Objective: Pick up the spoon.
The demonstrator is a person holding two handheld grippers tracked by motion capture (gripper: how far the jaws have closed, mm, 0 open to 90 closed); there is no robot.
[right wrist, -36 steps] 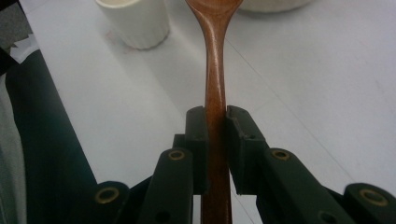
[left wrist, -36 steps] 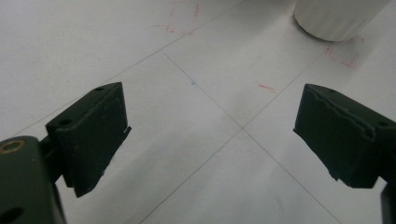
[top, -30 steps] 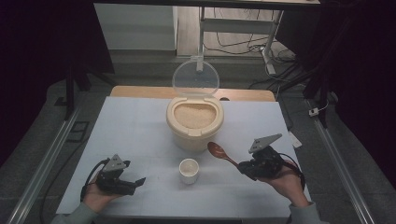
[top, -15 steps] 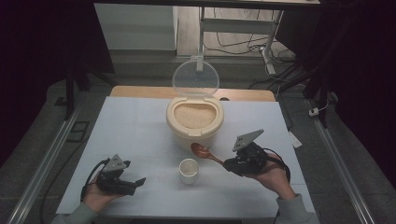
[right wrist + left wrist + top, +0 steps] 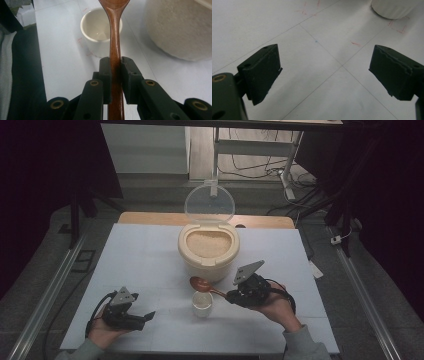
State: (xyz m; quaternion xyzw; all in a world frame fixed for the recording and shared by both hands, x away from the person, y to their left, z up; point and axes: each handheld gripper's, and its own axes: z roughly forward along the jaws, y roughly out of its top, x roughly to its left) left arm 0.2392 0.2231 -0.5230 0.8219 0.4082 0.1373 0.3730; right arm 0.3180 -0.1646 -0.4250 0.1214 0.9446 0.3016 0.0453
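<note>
My right gripper [image 5: 231, 295] [image 5: 115, 67] is shut on the handle of a brown wooden spoon [image 5: 201, 284] [image 5: 115, 40]. The spoon's bowl hangs above the table between a small white cup [image 5: 202, 303] [image 5: 98, 31] and a cream rice container [image 5: 208, 247] [image 5: 180, 27]. The container is full of rice and its clear round lid [image 5: 209, 203] stands upright behind it. My left gripper [image 5: 148, 317] [image 5: 324, 72] rests low at the front left of the table, open, with bare white tabletop between its jaws. The base of the cup [image 5: 394, 8] shows at the top right of the left gripper view.
The white table sheet [image 5: 145, 255] carries thin grid lines and small red marks. A wooden board edge [image 5: 150, 218] runs along the back. Metal rails [image 5: 55, 280] flank the table on both sides, and cables [image 5: 300, 180] lie on the floor behind.
My right gripper has carried the spoon leftward, from the right of the table toward the cup and container front. The left gripper has stayed put.
</note>
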